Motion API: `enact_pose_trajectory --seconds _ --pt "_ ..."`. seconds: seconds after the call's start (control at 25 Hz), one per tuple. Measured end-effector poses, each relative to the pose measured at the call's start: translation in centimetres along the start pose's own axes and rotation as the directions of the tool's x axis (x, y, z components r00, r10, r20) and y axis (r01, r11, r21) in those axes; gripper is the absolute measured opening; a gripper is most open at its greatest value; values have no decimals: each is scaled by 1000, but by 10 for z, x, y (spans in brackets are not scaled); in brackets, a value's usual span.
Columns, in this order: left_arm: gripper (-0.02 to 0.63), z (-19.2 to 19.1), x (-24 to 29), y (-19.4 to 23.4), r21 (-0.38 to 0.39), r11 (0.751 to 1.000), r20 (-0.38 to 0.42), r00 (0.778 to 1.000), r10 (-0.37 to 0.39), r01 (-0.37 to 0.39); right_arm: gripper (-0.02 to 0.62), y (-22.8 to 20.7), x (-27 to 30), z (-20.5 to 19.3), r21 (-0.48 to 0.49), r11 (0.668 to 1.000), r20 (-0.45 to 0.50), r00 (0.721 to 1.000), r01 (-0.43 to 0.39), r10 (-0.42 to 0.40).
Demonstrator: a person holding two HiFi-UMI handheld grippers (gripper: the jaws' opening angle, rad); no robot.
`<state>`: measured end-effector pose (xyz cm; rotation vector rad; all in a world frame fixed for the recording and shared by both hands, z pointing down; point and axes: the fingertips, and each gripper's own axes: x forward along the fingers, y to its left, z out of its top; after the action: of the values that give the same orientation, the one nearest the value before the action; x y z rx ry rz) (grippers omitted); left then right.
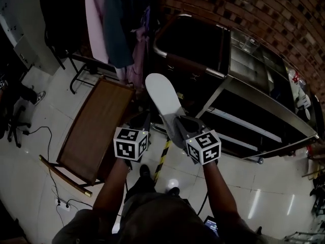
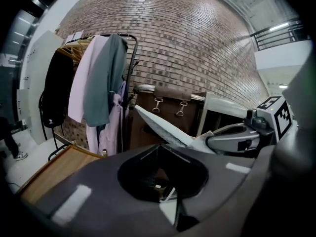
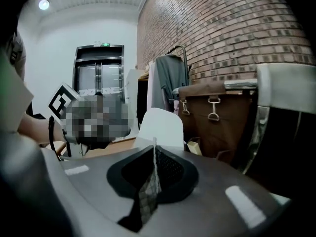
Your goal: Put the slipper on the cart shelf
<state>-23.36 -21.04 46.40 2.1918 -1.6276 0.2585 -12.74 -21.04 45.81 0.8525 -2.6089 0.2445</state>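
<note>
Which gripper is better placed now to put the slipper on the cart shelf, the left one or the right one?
Right. The right gripper has its jaws shut on the slipper, which is held up before the cart. The left gripper holds nothing beside it.

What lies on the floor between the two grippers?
A yellow-and-black striped tape line on the floor, seen in the head view between the left gripper and right gripper.
</note>
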Motion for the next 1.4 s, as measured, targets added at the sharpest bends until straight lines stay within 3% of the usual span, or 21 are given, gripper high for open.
enact_pose_trajectory --seconds 0.4,0.68,0.96,1.28,1.4 --pt "8 -20 10 -149 64 990 -24 992 -124 125 9 -48 -139 -57 65 990 12 992 128 -129" --pt "7 -35 28 -257 106 964 -54 970 -238 242 9 -96 -235 -104 134 956 1 964 262 -265" --pt "8 -45 64 -341 134 914 -109 922 -370 383 9 -143 -305 -141 211 890 -36 913 405 -407" --pt "8 -50 132 -411 154 834 -176 845 -505 530 9 -214 -346 -176 285 785 -104 832 550 -545" --pt "8 -56 160 -427 158 817 -208 828 -521 554 9 -241 -354 -189 312 743 -138 802 592 -581"
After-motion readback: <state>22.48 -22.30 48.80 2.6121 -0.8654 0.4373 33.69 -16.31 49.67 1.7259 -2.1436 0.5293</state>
